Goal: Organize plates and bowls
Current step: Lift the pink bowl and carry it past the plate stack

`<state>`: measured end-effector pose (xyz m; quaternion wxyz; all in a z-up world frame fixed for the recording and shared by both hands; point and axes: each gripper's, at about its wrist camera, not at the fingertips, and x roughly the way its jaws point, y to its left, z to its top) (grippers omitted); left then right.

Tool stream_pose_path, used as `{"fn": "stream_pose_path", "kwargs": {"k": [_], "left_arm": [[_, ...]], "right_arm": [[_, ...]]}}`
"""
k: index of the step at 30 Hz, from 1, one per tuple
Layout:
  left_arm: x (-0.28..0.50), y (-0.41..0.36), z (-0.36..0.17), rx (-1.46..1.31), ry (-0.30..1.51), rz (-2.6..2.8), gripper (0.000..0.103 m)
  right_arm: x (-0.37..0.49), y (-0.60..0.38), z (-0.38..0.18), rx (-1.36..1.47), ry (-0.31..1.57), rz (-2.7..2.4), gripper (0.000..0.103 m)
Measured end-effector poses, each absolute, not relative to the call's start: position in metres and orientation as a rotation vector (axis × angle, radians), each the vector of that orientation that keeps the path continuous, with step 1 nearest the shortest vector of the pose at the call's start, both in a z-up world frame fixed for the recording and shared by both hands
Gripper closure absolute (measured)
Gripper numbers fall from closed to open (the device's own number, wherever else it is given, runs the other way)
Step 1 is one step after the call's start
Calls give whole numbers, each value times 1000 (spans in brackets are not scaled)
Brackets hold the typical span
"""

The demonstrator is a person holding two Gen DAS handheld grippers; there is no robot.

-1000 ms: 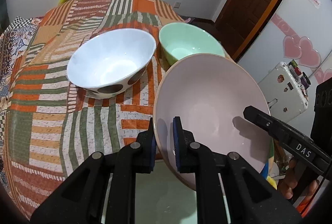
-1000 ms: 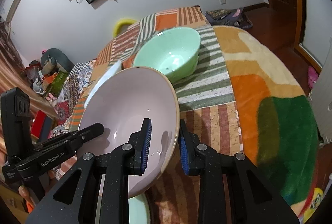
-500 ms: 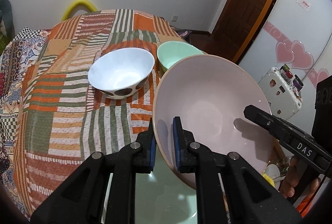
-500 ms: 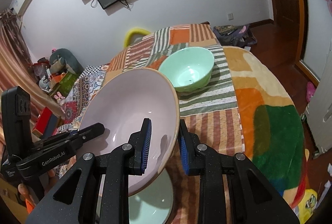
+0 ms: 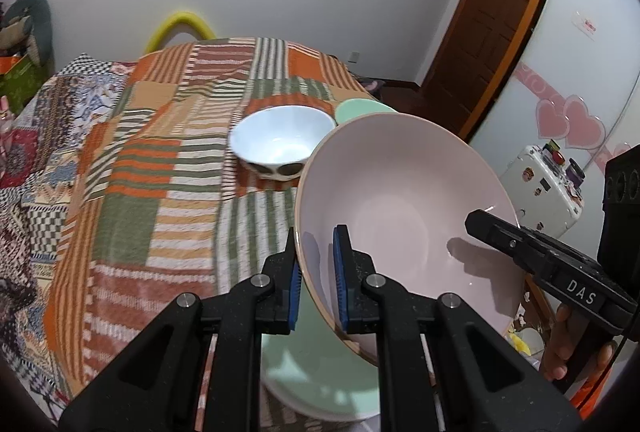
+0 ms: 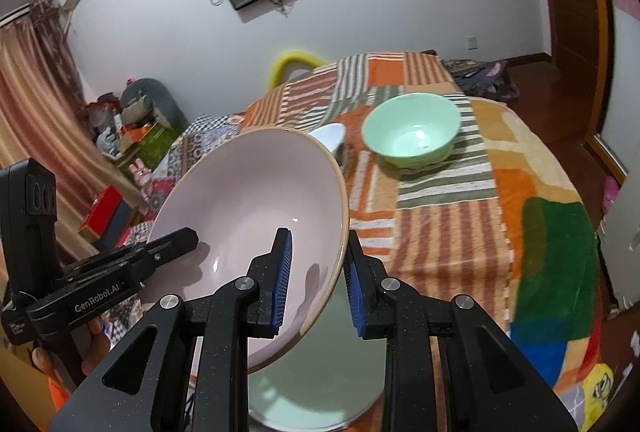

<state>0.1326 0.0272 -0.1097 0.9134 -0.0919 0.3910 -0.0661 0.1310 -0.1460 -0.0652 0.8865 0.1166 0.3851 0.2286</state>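
A large pink bowl (image 5: pixel 400 208) hangs tilted above the patchwork cloth, held by both grippers. My left gripper (image 5: pixel 316 232) is shut on its left rim. My right gripper (image 6: pixel 318 232) is shut on the opposite rim of the pink bowl (image 6: pixel 248 200). One finger of the right gripper (image 5: pixel 500 236) shows on the far side in the left wrist view. A mint green plate (image 5: pixel 316 372) lies right below the bowl. Farther off stand a white bowl with brown spots (image 5: pixel 280 140) and a mint green bowl (image 6: pixel 412 136), partly hidden by the pink rim in the left wrist view.
The striped patchwork cloth (image 5: pixel 160 160) covers a rounded surface with a yellow chair back (image 5: pixel 180 28) behind it. A wooden door (image 5: pixel 492 32) and a white cabinet with stickers (image 5: pixel 540 184) stand to the right. Boxes and toys (image 6: pixel 132 136) are piled on the left.
Both grippers have carried the pink bowl up and back towards me. The white and green bowls now look smaller and farther off, and more of the mint plate shows beneath.
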Motion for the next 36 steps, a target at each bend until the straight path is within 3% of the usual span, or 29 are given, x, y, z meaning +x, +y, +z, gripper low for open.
{"fn": "stream_pose_path", "kwargs": {"k": [36], "left_arm": [[47, 172, -164, -314, 872, 149, 89]], "right_arm": [[103, 7, -103, 69, 953, 716, 79]]}}
